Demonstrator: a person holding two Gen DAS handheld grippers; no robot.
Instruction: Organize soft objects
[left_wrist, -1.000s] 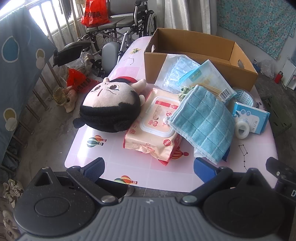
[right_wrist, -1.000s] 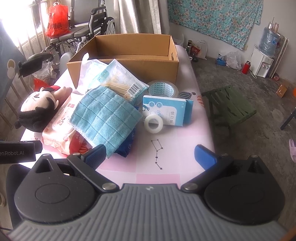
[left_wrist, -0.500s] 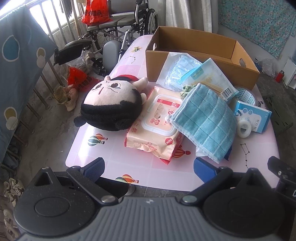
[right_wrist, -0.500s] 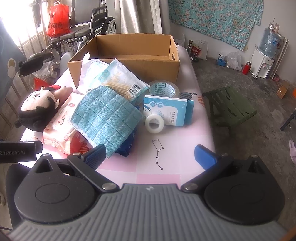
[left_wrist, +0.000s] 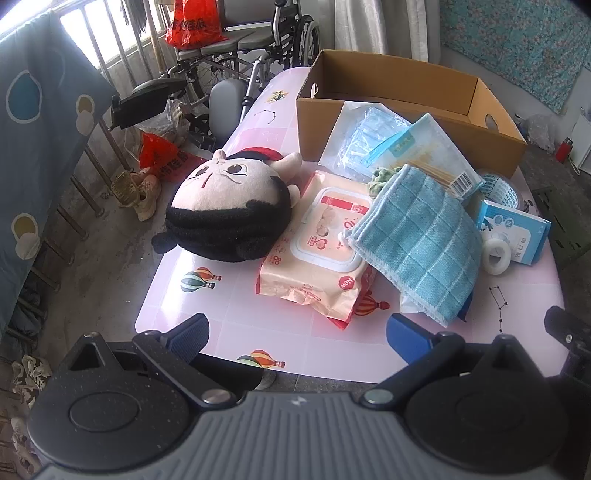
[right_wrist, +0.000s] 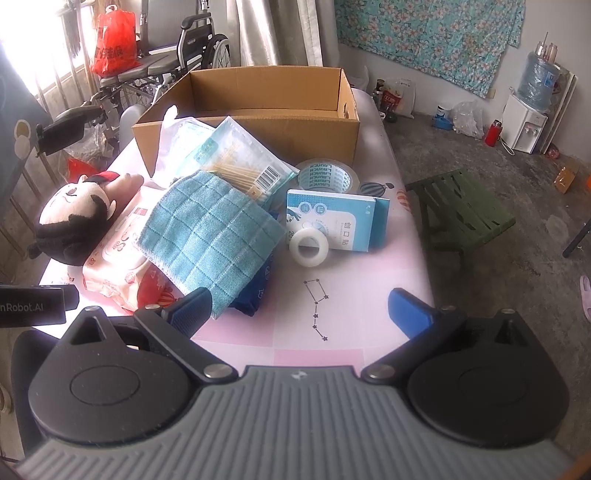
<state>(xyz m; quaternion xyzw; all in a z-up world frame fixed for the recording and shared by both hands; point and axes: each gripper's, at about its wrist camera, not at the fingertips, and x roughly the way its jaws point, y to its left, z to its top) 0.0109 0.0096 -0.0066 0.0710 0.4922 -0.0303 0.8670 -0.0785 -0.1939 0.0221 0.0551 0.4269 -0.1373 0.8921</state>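
Note:
A plush doll head (left_wrist: 229, 210) (right_wrist: 74, 225) with black hair lies on the left of the pink table (left_wrist: 229, 317). Beside it rests a pack of wet wipes (left_wrist: 317, 251) (right_wrist: 118, 254), partly under a folded blue cloth (left_wrist: 417, 236) (right_wrist: 207, 236). Plastic packs of masks and cotton swabs (left_wrist: 388, 147) (right_wrist: 229, 155) lean on an empty cardboard box (left_wrist: 406, 99) (right_wrist: 258, 107) at the back. My left gripper (left_wrist: 297, 332) hovers open over the table's near edge, empty. My right gripper (right_wrist: 299, 310) is open too, near the cloth's corner, holding nothing.
A blue carton (right_wrist: 336, 221), a small white tape roll (right_wrist: 310, 247) and a wide printed tape roll (right_wrist: 328, 177) sit right of the cloth. A wheelchair (left_wrist: 236, 48) stands behind the table. A green stool (right_wrist: 461, 210) is on the floor at right.
The left wrist view has shifted slightly, so the table items sit a little higher and to the right in frame. Nothing on the table has moved and both grippers stay open.

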